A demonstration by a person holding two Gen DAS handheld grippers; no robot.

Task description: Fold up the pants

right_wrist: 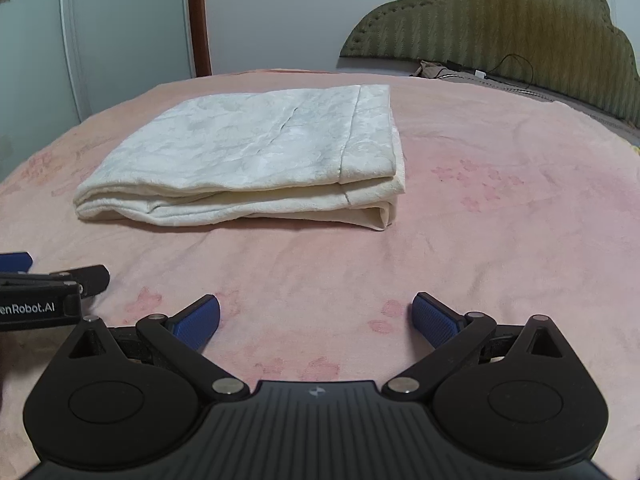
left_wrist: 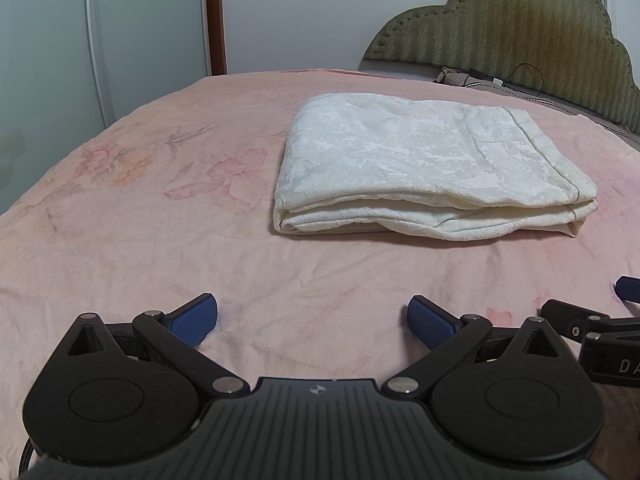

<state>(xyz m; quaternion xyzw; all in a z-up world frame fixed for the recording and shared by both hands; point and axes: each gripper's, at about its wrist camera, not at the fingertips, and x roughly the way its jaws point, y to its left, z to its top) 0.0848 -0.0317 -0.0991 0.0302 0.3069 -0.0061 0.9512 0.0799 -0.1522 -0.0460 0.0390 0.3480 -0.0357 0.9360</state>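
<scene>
Now, from the left wrist view, the left gripper [left_wrist: 313, 320] hovers low over the pink bedspread [left_wrist: 140, 208], its blue pads [left_wrist: 194, 318] spread wide with nothing between them. Ahead and a little to the right lie the cream pants [left_wrist: 428, 168], folded into a thick rectangle, flat on the bedspread and well apart from the fingers. At the right edge, part of the right gripper [left_wrist: 600, 332] pokes in just beside the left one; this view does not show how its jaws stand. The padded olive headboard [left_wrist: 520, 32] rises at the back right, with a dark cable [left_wrist: 528, 76] draped at its foot.

Over to the right wrist view, the right gripper [right_wrist: 316, 318] sits released too, pads [right_wrist: 434, 320] wide and empty above the bedspread [right_wrist: 500, 240]. Here the pants [right_wrist: 256, 152] lie ahead to the left, the hem band showing on the right end. The left gripper's body [right_wrist: 44, 292] enters at the left edge, carrying lettering unseen in the other view.
</scene>
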